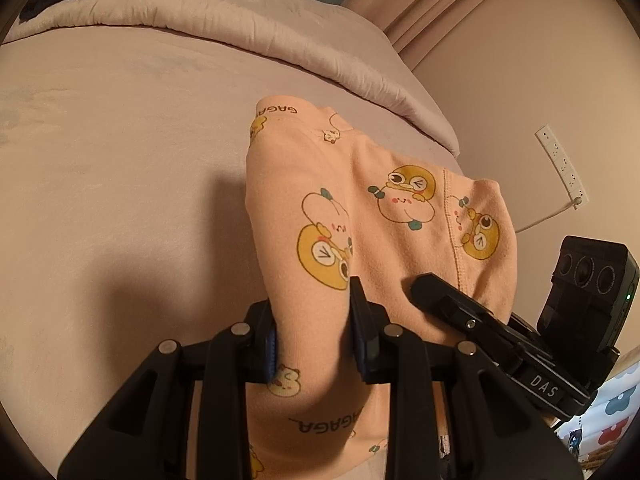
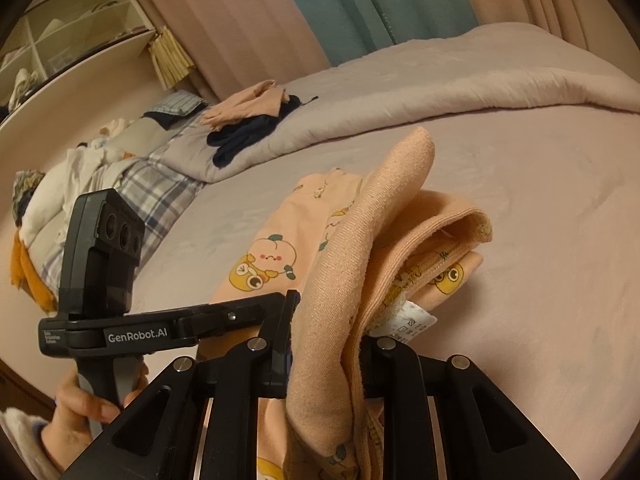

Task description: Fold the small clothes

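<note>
A small peach garment printed with yellow cartoon animals lies partly folded on the pink bed sheet. My left gripper is shut on a fold of it at its near edge. My right gripper is shut on another bunched part of the same garment, whose layers and white care label stick up between the fingers. The right gripper shows at the right of the left wrist view, close beside the left one. The left gripper, held by a hand, shows at the left of the right wrist view.
A rolled pale quilt lies along the far side of the bed. On it sit a peach cloth and dark clothes. More clothes are piled at the left. A wall power strip and curtains stand beyond.
</note>
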Demonstrator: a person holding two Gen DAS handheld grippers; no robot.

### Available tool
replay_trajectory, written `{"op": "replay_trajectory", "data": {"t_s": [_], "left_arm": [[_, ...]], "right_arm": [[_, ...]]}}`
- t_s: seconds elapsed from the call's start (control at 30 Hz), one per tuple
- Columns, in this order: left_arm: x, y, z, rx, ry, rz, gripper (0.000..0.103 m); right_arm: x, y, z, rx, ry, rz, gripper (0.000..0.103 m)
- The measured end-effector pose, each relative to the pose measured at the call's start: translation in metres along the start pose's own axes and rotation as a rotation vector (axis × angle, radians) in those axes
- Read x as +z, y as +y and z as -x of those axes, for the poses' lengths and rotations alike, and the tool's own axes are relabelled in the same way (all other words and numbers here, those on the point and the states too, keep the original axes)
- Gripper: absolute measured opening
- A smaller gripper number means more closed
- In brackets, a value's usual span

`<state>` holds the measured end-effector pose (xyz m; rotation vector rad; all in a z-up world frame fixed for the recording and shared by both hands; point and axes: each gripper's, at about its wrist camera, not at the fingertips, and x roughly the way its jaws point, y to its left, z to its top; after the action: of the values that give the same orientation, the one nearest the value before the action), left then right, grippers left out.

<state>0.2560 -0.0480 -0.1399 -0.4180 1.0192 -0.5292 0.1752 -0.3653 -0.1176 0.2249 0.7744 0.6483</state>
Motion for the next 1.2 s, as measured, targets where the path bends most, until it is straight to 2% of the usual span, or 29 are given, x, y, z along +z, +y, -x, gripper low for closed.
{"op": "replay_trajectory", "data": {"t_s": [0.37,1.2], "left_arm": [[-0.009,0.001,0.012,0.007,-0.036,-0.016,0.028],[-0.028,0.010,0.041,0.009,-0.123,0.029,0.028]], "right_arm": [[-0.002,0.011,0.005,0.019,-0.005,0.035,0.022],[0.001,0.054,-0.005,0.067,0.013,0.129,0.022]]}}
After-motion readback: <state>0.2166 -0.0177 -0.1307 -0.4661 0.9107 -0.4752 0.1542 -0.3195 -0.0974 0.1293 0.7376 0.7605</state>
